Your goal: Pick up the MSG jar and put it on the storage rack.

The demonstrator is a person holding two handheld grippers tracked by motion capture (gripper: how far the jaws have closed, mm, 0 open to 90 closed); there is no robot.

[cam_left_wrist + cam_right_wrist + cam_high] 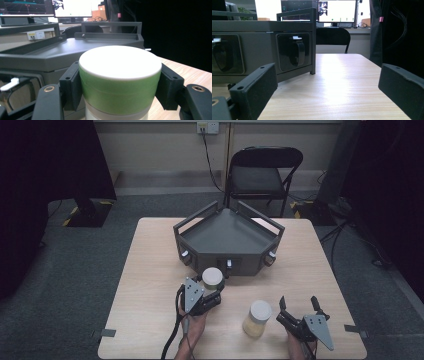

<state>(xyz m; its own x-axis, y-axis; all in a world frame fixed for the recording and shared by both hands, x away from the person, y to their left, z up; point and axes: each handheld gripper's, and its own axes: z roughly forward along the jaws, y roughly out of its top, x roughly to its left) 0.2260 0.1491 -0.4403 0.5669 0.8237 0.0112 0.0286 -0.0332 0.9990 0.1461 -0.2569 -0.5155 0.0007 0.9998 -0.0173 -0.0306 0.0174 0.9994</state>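
Left tongs [120,100] clamp jar [120,82]; jar base cut off.

Grey tray [227,237] close ahead of both tongs; bare table [150,270] leftward.

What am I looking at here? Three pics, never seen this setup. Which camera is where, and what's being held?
No robot arm here: a person holds a two-jaw tool in each hand at a wooden table. The high view looks down from above the person's side. The other two come from cameras riding on each tool, looking along its black jaws.

On the table stand a grey tray with rails and two jars. The left tool is shut on the near jar, just in front of the tray; its jaws press the green band under the white lid. The second jar, with a white lid and pale yellowish contents, stands free beside the right tool. That tool is open, with nothing between its jaws.
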